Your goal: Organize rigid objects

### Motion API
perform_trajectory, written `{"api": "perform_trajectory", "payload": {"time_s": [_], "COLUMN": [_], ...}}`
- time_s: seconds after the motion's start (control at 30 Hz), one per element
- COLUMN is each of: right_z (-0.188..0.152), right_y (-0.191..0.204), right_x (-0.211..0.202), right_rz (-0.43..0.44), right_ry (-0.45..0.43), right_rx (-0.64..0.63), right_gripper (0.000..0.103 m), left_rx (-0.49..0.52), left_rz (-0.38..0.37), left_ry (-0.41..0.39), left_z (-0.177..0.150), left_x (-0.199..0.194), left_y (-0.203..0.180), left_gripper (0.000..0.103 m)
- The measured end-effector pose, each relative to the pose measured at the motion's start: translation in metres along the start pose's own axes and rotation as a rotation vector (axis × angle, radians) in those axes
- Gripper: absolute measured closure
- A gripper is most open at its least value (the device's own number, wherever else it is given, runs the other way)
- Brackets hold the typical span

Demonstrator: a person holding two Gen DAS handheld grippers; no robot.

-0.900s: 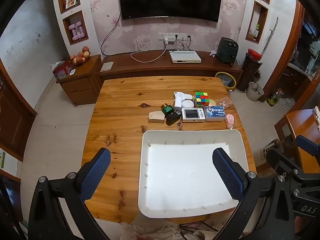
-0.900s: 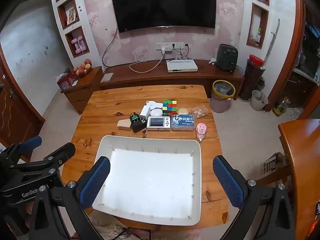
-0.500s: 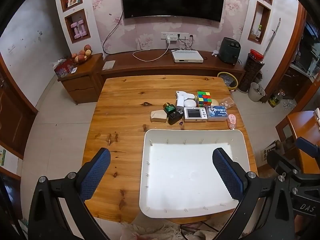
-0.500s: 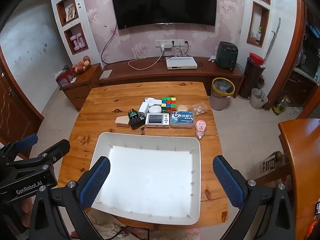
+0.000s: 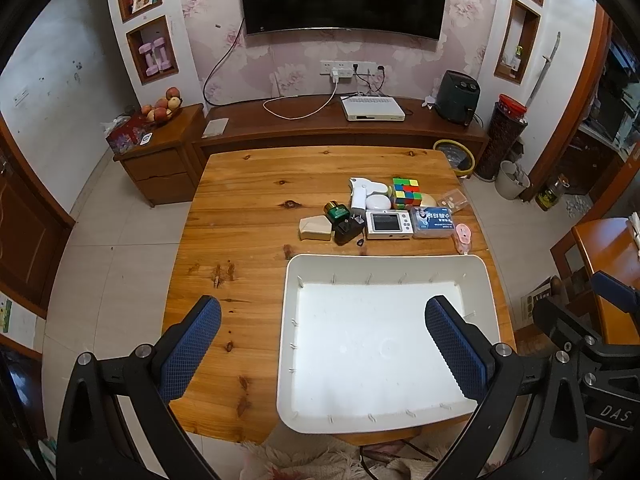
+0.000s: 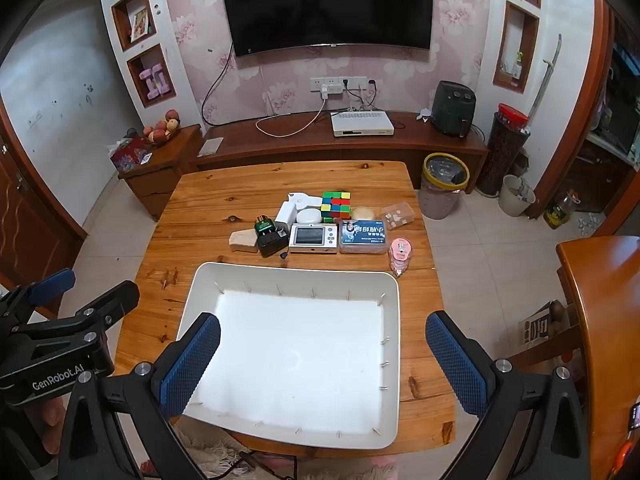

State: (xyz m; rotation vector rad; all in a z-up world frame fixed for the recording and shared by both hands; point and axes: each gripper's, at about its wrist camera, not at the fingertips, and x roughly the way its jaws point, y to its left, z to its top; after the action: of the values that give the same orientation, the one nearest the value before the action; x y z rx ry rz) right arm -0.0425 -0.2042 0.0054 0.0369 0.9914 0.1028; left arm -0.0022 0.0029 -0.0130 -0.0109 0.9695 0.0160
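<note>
Here the left hand-held gripper (image 5: 322,344) and right hand-held gripper (image 6: 323,360) hang released and empty above the white tray (image 6: 296,276). Beyond it on the wooden surface (image 6: 224,192) cluster a colour cube (image 6: 336,207), small screen device (image 6: 313,238) and blue box (image 6: 363,236).

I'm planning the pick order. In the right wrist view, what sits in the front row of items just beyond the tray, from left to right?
Beige block → black charger → white screen device → blue box → pink item.
</note>
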Motion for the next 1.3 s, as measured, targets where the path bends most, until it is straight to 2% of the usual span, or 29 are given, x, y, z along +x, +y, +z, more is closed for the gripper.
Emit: {"api": "perform_trajectory", "payload": {"time_s": [1.3], "right_z": [-0.005], "right_y": [-0.005], "right_x": [0.019], "right_rz": [-0.018], "right_ry": [0.054], "right_rx": [0.007], "right_gripper": [0.0], "left_rx": [0.015], "left_rz": [-0.008], "left_ry": [0.034], "left_z": [-0.009], "left_x": [0.009], "left_y": [-0.003], "left_gripper": [0.001]}}
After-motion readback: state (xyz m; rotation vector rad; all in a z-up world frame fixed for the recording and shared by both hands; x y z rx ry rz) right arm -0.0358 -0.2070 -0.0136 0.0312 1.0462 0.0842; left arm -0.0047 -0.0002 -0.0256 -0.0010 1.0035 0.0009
